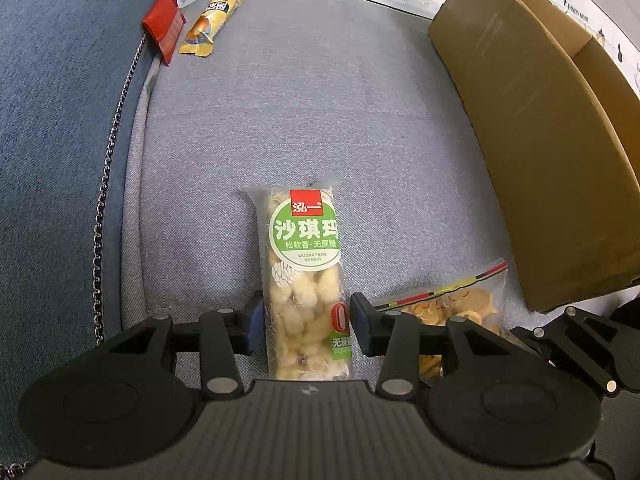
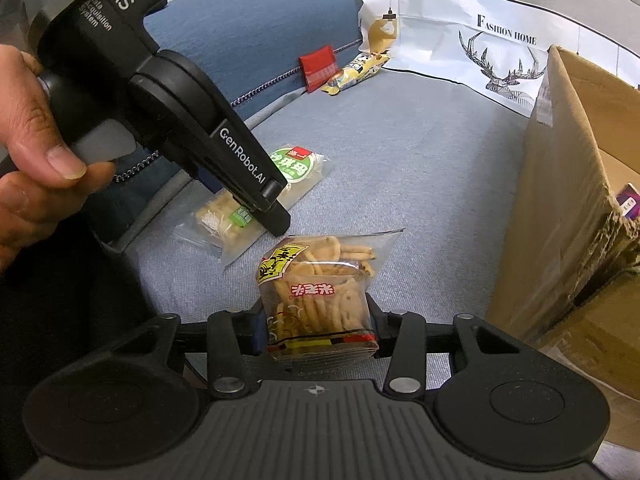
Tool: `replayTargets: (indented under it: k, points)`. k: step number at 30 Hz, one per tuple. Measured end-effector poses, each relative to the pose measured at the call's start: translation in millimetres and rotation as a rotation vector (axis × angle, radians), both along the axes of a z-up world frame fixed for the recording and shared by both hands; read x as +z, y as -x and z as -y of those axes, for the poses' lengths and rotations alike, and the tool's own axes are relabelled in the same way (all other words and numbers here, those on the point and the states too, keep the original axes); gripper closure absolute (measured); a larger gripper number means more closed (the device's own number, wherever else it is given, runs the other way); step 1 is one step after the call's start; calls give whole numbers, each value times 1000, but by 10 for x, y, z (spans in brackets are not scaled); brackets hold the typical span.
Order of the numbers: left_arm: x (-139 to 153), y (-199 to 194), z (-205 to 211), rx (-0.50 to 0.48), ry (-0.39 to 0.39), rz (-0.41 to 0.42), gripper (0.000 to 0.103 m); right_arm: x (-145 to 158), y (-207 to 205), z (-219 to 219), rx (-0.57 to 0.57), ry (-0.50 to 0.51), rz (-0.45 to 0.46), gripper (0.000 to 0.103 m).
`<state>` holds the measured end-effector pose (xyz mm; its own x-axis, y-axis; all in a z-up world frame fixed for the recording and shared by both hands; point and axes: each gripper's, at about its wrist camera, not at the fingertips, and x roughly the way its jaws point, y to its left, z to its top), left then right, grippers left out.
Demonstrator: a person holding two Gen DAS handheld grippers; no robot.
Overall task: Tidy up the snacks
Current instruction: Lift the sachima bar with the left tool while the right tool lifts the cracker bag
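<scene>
Left wrist view looks steeply down on a grey sofa cushion (image 1: 360, 128). The left hand-held gripper (image 1: 306, 322) straddles a clear sachima pack (image 1: 306, 276) with a green round label; the pack lies flat on the cushion, lengthwise between the fingers. The left pad touches its edge, while the right pad (image 1: 362, 324) sits just beside the wrapper, and whether it presses I cannot tell, so a firm clamp is not certain. Just right of that gripper lies a cracker bag (image 1: 452, 304), with part of the right hand-held gripper's black frame (image 1: 576, 344) over it. Far back at the cushion's left edge, next to the blue armrest (image 1: 60, 100), lie a red packet (image 1: 165, 24) and a yellow bar (image 1: 216, 16), side by side. A cardboard box (image 1: 532, 128) stands on the cushion at the right, its flap up.

Right wrist view shows the right hand-held gripper (image 2: 318, 322) clamped on the cracker bag (image 2: 320, 280): both pads press into the bag's lower part and the plastic bulges between them. The bag's far end rests on the cushion (image 2: 420, 168). Beyond it the left gripper (image 2: 276, 216), held by a hand (image 2: 36, 152), points down at the sachima pack (image 2: 260, 196). The red packet (image 2: 318, 66) and yellow bar (image 2: 356, 70) lie at the back, next to a printed pillow (image 2: 480, 40). The box (image 2: 560, 200) stands open at the right with something purple (image 2: 628, 200) inside.
</scene>
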<state>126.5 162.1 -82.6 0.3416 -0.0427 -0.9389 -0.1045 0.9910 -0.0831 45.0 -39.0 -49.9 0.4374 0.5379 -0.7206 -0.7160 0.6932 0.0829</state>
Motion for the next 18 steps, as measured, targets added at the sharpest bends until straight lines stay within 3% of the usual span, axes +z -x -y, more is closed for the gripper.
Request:
replayTargets:
  k: [5, 12, 18]
  points:
    - [6, 12, 40, -4, -17, 1, 55, 0, 27, -31, -3, 4, 14, 57]
    - [26, 36, 62, -9, -30, 20, 64, 24, 54, 33, -22, -7, 21, 58]
    - [196, 149, 4, 23, 6, 139, 64, 202, 181, 100, -10, -53, 92, 58]
